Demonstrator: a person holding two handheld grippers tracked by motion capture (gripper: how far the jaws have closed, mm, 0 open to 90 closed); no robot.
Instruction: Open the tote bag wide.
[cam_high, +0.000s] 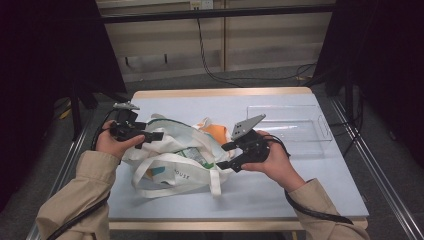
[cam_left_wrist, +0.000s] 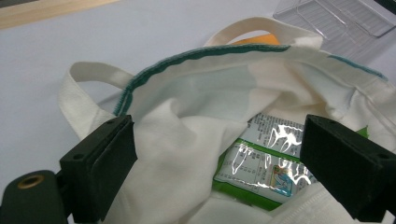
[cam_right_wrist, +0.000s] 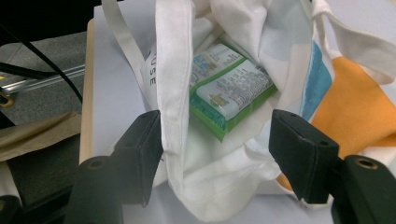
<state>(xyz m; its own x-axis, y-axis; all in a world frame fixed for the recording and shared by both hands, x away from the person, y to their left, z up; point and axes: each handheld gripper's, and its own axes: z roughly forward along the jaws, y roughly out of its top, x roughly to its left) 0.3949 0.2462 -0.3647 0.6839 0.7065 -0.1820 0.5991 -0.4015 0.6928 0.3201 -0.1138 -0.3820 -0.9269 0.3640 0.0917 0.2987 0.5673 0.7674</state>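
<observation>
A white cloth tote bag (cam_high: 172, 167) with a teal-stitched rim and an orange patch (cam_high: 218, 131) lies slumped in the middle of the table. A green and white packet (cam_left_wrist: 261, 163) lies inside its mouth, also seen in the right gripper view as the packet (cam_right_wrist: 229, 93). My left gripper (cam_high: 155, 136) is at the bag's left edge, jaws wide apart with loose bag cloth (cam_left_wrist: 187, 140) between them. My right gripper (cam_high: 227, 156) is at the bag's right side, jaws apart around the bag's opening, its left jaw against the white rim strap (cam_right_wrist: 175, 93). Neither pair of pads squeezes anything.
A clear plastic tray (cam_high: 325, 131) sits on the pale blue table (cam_high: 300, 185) to the back right of the bag; its corner shows as the tray (cam_left_wrist: 345, 18) in the left gripper view. Bag handles (cam_high: 165, 192) trail toward the front edge. Cables run on the floor behind.
</observation>
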